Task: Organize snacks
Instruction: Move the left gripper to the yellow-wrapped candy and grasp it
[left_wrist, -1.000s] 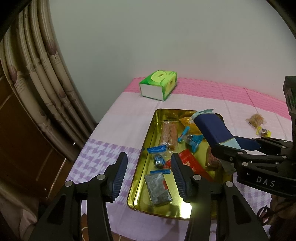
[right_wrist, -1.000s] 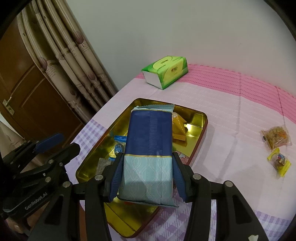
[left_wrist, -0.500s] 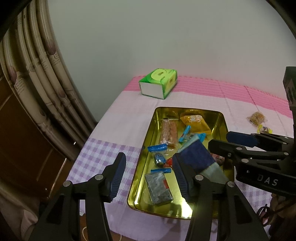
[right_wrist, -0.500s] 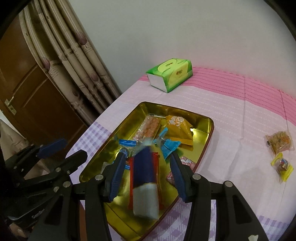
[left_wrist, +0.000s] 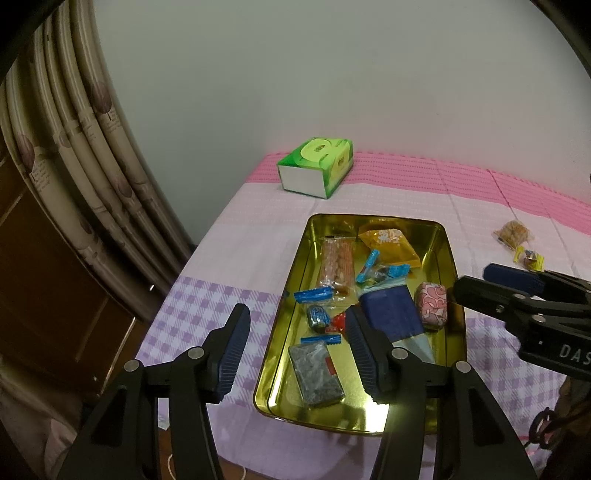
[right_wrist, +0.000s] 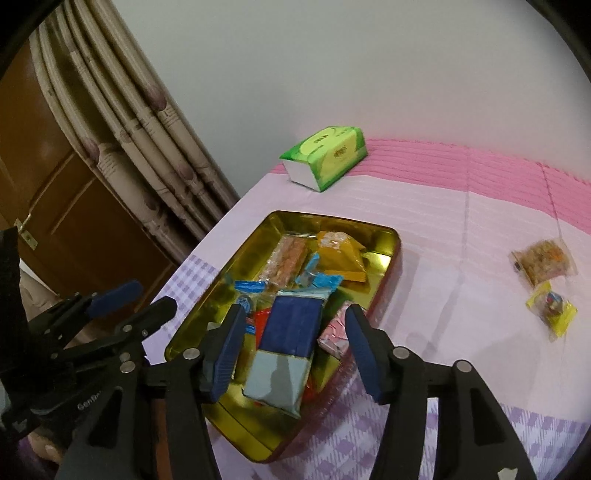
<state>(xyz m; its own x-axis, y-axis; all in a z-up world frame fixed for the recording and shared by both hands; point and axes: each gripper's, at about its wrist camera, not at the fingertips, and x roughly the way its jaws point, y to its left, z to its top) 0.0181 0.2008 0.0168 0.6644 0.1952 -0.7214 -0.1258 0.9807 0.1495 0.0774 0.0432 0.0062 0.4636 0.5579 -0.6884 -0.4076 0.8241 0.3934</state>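
A gold tray (left_wrist: 447, 254) (right_wrist: 391, 240) holds several snacks. A dark blue and pale blue packet (left_wrist: 391, 314) (right_wrist: 286, 339) lies in it, on top of a red packet and next to a pink wrapped cake (left_wrist: 431, 303). My right gripper (right_wrist: 291, 350) is open and empty, jaws either side above the blue packet. It shows at the right in the left wrist view (left_wrist: 491, 284). My left gripper (left_wrist: 295, 347) is open and empty over the tray's near left edge. Two snacks lie loose on the cloth: a brown one (right_wrist: 543, 260) and a yellow one (right_wrist: 552, 308).
A green tissue box (left_wrist: 316, 166) (right_wrist: 325, 157) stands at the back of the pink and purple checked tablecloth (left_wrist: 240, 251). Curtains (left_wrist: 92, 177) and a brown door (right_wrist: 74, 206) are to the left. The table's front edge is just below the tray.
The right gripper opened and let go of the blue packet, which dropped into the tray and now lies flat. The right gripper drew back slightly. The left gripper stayed open and nearly still.
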